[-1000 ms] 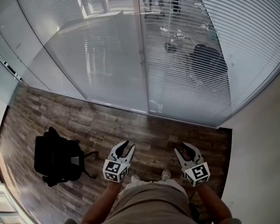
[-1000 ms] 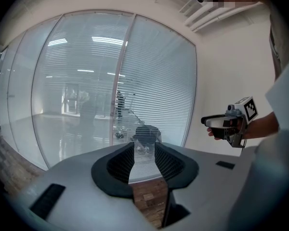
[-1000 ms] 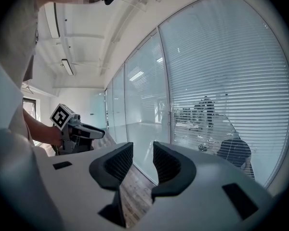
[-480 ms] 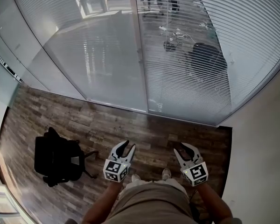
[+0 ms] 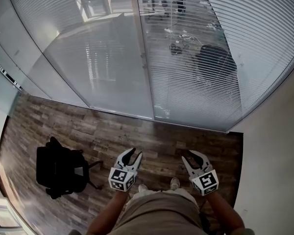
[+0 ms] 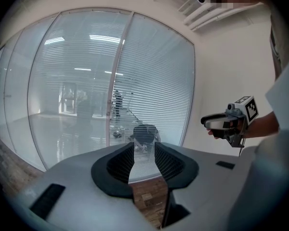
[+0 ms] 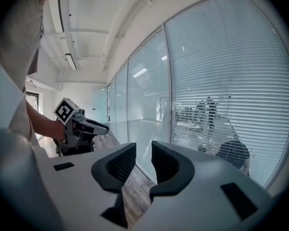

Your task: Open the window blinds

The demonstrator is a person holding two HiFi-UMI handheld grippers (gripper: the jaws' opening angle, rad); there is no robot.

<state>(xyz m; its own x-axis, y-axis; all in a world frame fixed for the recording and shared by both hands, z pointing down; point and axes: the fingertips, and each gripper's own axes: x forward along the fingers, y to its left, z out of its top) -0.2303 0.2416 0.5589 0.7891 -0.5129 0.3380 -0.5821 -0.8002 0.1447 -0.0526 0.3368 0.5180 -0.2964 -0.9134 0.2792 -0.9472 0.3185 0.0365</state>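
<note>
Person stands on the wood floor (image 5: 137, 131) facing a glass partition, with both tools low at the waist and pointing toward the far side. The left gripper (image 5: 134, 153) has its jaws moderately apart. Its own view shows only floor and window in the gap, so it is empty. The right gripper (image 5: 192, 155) is the same, a medium gap with nothing between the pads. Both look like a ready carry: jaws pre-opened so either can take a control, held level and side by side because nothing is in reach.

The window blinds (image 5: 201, 58) are far ahead, well apart from both tools, and cover the panes on each side of the mullion (image 5: 144, 58). The slats right of it are tilted enough to show an office chair through them, and the left pane reads more closed. A thin cord or wand may hang just right of the mullion, too faint to confirm.

A black bag (image 5: 59, 168) sits on the floor at the near left, out of the path. A plain wall (image 5: 274, 146) is on the right.

Judgement: the task has not started, and the approach comes first.
</note>
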